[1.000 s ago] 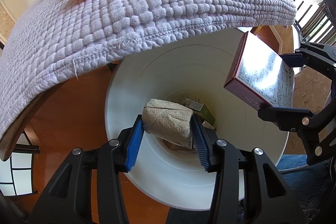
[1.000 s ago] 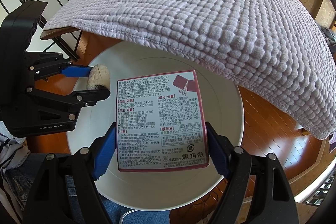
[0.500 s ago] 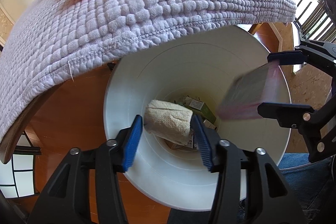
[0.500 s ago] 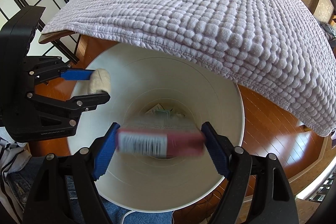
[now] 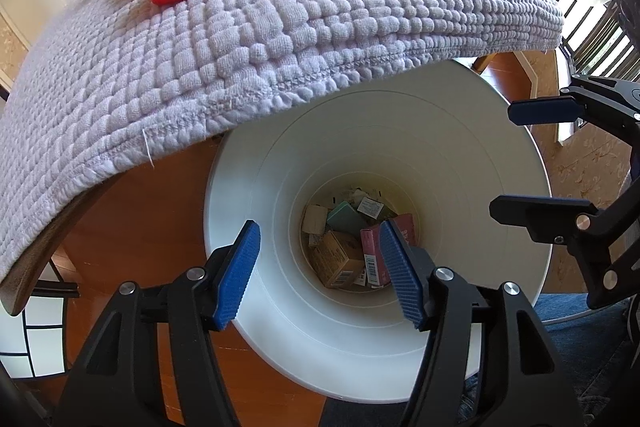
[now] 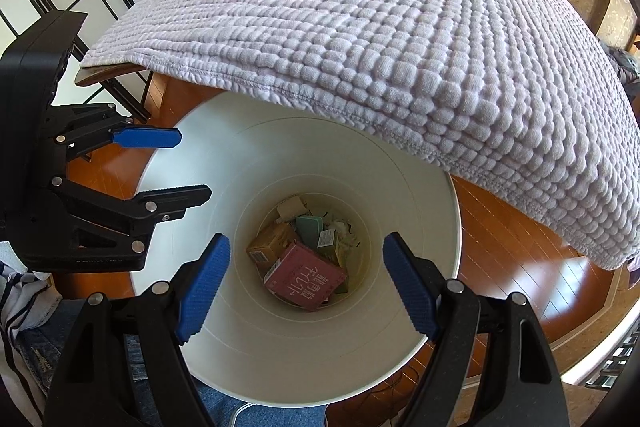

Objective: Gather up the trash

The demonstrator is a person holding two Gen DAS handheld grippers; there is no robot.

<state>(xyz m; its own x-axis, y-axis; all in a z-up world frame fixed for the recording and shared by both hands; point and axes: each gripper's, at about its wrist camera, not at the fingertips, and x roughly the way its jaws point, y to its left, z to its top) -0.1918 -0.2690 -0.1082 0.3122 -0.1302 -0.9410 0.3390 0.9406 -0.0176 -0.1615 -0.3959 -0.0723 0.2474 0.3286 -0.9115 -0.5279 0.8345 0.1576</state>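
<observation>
Both grippers empty, apart – seemingly over bin (image 6: pixel 440 211)

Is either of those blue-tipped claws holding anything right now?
No. Both the left gripper and the right gripper hang open and empty over the white bin, with the pink box lying at its bottom.
</observation>
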